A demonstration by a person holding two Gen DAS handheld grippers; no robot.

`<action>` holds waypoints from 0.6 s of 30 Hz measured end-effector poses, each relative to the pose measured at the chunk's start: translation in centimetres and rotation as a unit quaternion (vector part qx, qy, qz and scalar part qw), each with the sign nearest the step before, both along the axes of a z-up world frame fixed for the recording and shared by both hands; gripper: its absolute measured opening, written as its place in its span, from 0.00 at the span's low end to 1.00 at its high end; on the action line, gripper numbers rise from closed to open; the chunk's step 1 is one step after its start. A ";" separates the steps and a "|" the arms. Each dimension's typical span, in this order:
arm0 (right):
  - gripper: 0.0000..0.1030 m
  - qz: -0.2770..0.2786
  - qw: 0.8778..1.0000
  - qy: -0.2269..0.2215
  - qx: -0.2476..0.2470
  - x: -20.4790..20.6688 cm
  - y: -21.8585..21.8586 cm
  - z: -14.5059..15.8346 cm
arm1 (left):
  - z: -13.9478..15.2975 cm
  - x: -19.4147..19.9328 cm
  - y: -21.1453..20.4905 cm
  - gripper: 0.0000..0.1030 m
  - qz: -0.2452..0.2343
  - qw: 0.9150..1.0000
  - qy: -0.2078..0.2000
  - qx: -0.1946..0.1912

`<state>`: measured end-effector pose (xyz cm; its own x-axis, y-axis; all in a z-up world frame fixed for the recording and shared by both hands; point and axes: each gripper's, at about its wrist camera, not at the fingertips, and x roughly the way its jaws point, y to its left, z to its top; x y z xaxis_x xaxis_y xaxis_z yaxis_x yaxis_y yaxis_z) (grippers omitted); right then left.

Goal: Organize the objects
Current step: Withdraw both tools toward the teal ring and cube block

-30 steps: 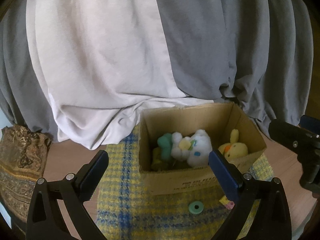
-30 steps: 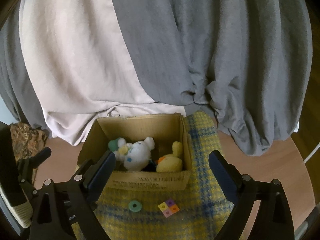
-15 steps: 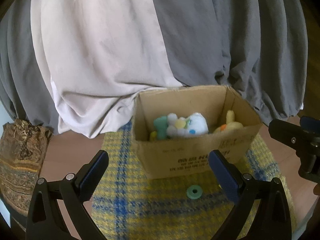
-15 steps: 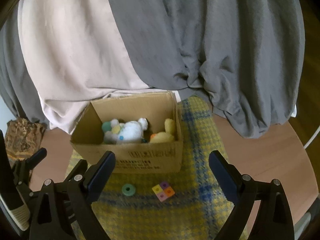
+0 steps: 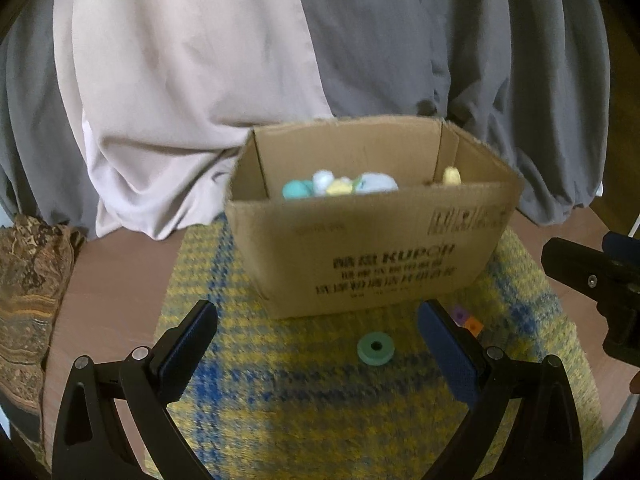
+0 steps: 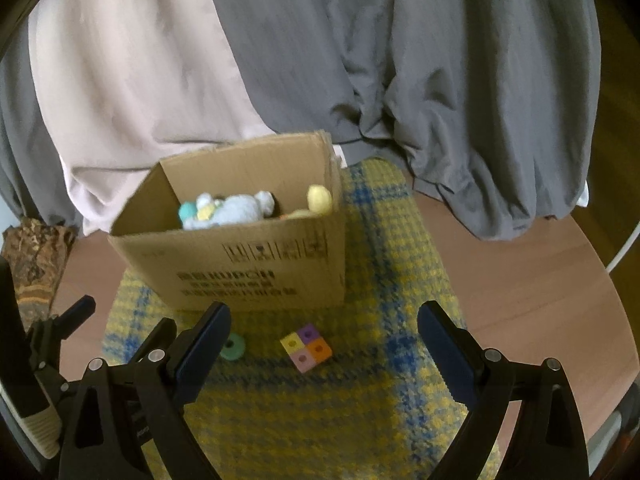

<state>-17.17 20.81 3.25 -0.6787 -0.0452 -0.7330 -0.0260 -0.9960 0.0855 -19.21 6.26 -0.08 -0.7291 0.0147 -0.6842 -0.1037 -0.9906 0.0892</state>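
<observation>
Nearest, at 6 o'clock: left gripper and right gripper, both spread wide, empty.
Between them: green ring, four-colour block, on plaid cloth.
Beyond, 12 o'clock: cardboard box containing plush toys.
Farthest: grey-white drapes.

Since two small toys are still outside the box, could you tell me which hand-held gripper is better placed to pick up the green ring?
Left, probably: the green ring lies between its open fingers, ahead of the left hand-held gripper.
</observation>
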 end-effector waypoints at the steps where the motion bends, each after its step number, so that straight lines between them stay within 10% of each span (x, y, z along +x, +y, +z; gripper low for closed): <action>1: 0.92 -0.002 1.000 -0.004 0.001 0.0 0.1 -0.4 | -0.4 0.0 0.2 0.99 -0.002 1.000 -0.003 0.000; 18: 0.92 -0.025 0.998 -0.053 0.005 0.0 2.8 -5.3 | -6.4 -0.8 2.7 0.86 -0.009 0.999 -0.038 -0.004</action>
<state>-17.19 23.56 -2.06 -0.5984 -0.0055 -0.8012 -0.0837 -0.9941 0.0694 -20.02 8.97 -6.50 -0.6746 0.0223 -0.7378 -0.1290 -0.9877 0.0881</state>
